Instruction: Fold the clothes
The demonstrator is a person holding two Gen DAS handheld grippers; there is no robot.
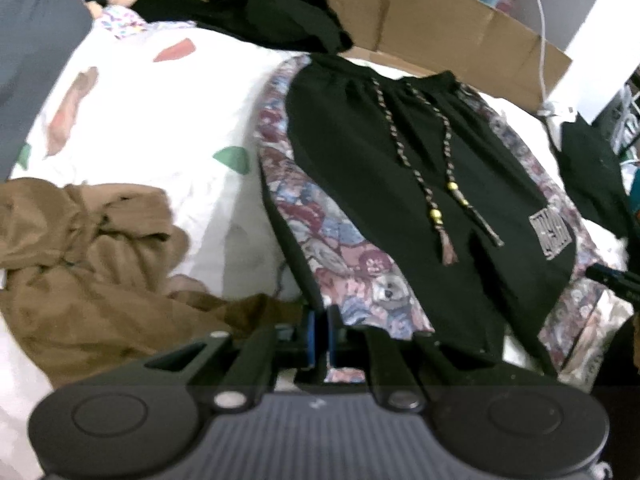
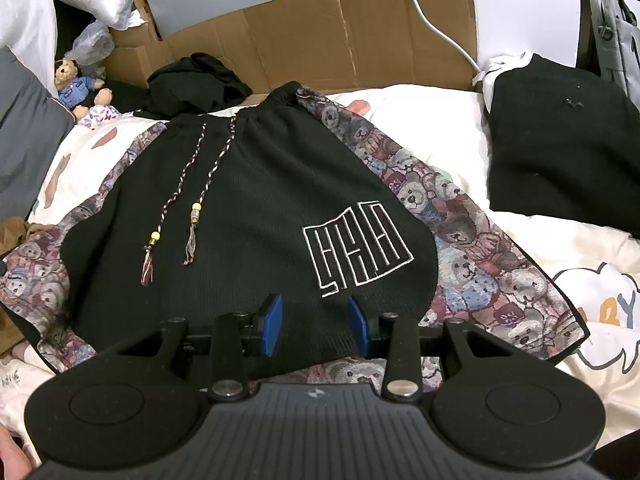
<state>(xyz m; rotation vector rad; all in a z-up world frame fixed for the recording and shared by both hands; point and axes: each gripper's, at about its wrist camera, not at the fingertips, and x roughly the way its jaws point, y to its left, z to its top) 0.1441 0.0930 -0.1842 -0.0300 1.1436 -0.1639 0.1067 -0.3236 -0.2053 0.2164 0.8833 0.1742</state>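
Two grippers: both held low at the near hem of one garment, each seen from its own wrist camera.
Garment: black knit shorts with teddy-bear tapestry side panels lie spread flat, front up, on a white printed duvet; waistband at 12 o'clock, leg hems at 6 o'clock. Judged laid out this way so a fold can start cleanly.
Drawcords: two braided cords with yellow beads and tassels trail loose down the front, left of centre.
Logo: a white outlined embroidered emblem sits on the leg at about 1 o'clock from the right gripper.
Right gripper: blue pads spread wide, nothing between them; the black fabric near the hem lies directly under the gap. Touching or hovering cannot be told.
Left gripper: blue pads pressed almost together; the patterned hem of the shorts lies just ahead at 12 to 1 o'clock. Whether cloth is pinched cannot be told.
Surroundings: crumpled brown garment at 10 o'clock from the left gripper; folded black garment at 2 o'clock from the right gripper; brown cardboard box behind the bed.
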